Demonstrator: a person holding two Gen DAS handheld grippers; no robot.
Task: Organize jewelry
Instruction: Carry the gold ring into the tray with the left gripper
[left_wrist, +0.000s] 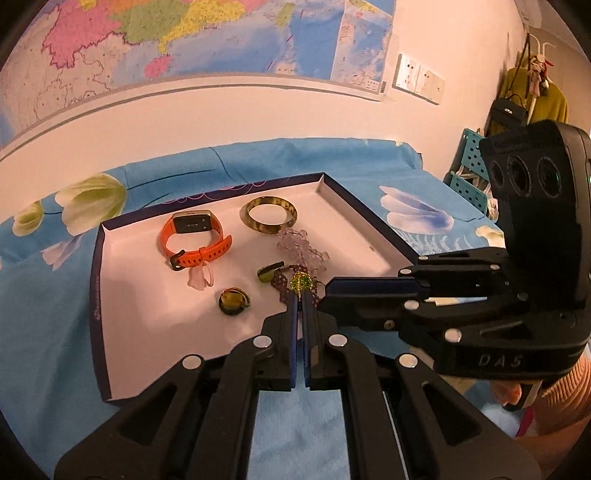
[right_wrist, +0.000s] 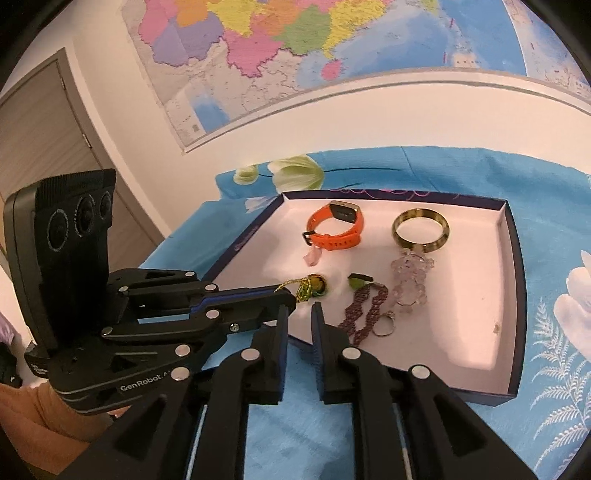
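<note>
Between the left tongs (left_wrist: 300, 295), blue pads pinched shut on a gold-green cord knot (left_wrist: 301, 282); in the right wrist view, same knot (right_wrist: 304, 290) poking out sideways from the tips, cord trailing back along the fingers. Angled down over the near-left part of the white tray (left_wrist: 110, 295), sleeve in orange behind the handle. Right tongs (right_wrist: 300, 314) slightly parted, nothing between the pads, tips just over the tray's near rim, aimed down at the purple beaded chain (right_wrist: 364, 308), which runs lengthwise toward the camera with a silver ring (right_wrist: 384, 326) at its near end. Further in: clear bead bracelet (right_wrist: 410, 282), gold bangle (right_wrist: 421, 229) lying flat, orange watch (right_wrist: 334, 230) on its side, small green stone (right_wrist: 356, 282). Under the tray, blue floral bedsheet (right_wrist: 554, 240).
</note>
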